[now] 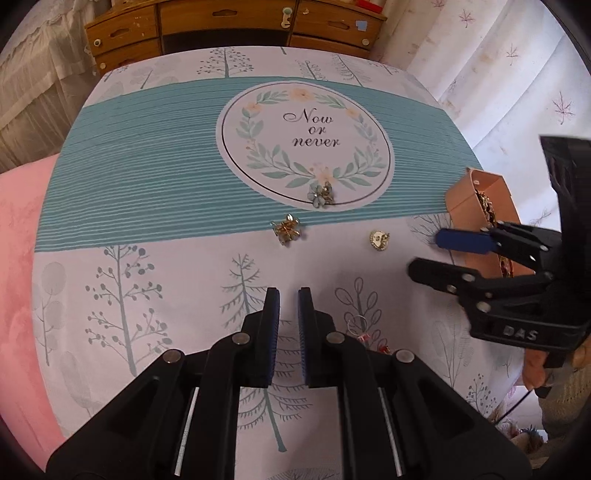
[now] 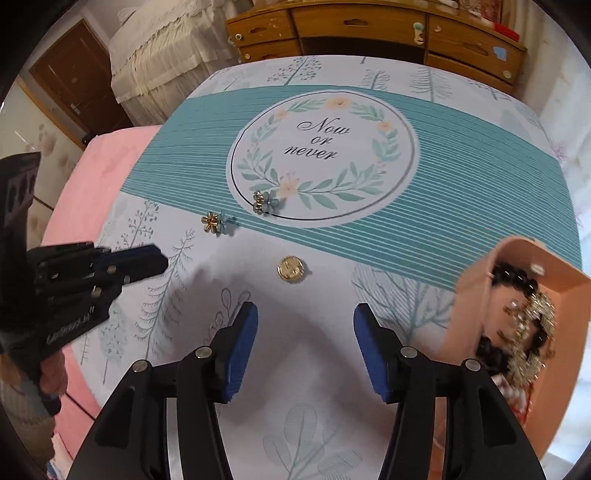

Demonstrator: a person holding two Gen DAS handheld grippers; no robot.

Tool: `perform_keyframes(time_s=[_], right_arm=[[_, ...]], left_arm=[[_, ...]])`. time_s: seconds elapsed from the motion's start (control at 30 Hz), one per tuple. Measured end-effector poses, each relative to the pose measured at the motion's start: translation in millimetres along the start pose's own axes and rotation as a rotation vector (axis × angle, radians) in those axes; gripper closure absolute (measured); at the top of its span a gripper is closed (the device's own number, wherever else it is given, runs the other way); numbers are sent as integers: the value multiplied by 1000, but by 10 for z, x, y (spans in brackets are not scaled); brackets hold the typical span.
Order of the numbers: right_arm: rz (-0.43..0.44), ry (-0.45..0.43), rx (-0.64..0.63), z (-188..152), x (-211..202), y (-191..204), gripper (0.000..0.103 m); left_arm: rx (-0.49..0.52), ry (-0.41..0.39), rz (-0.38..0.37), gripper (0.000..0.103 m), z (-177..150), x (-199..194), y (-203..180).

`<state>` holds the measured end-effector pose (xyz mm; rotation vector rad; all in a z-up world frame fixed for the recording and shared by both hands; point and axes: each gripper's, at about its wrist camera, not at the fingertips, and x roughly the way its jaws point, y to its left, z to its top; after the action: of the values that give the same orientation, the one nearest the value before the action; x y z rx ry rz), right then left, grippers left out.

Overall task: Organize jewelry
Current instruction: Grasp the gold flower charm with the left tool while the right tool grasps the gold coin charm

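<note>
My right tool (image 2: 304,347) hangs wide apart over the bench (image 2: 480,192), empty, just before the gold button (image 2: 290,268). My left tool (image 1: 289,332) is nearly pinched together, holding nothing. I should drop straight down, pinch the button's edges gently, then carry it to the pink box (image 2: 554,295) nearby.

Tablecloth (image 2: 461,206): bears three loose pieces. Flower earring (image 2: 265,201) on the rim of the printed circle; second flower earring (image 2: 216,222) just left of and nearer than it, apart. Round brooch (image 2: 291,268) nearer again, to the right of both. Jewelry box (image 2: 476,295) at the right edge, holding beads and chains. Drawer cabinet (image 2: 369,29) behind the table; bed (image 2: 92,192) to its left.
</note>
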<state>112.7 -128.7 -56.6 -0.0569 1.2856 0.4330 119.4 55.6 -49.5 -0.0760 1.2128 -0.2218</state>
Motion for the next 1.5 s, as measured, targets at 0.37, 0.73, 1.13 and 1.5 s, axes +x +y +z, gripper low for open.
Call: perform_keyframes(time_s=[0.37,0.73,1.13,1.5], right_arm=[[-86,-7,-99,125,377,194,48],[-149,-47,-160,120,387,318,84],[-38,-117,-25,-46,-129,-14,84],[12,-233,77,-152,-776,-309,84]], left_arm=[[-13,-7,-32,96,-149,-9,-12],[-54,-20,-75,96,75,38,-36],[-128,-25,-71,13,487,167,-126],[-221,67,42,40,624,467,-3]])
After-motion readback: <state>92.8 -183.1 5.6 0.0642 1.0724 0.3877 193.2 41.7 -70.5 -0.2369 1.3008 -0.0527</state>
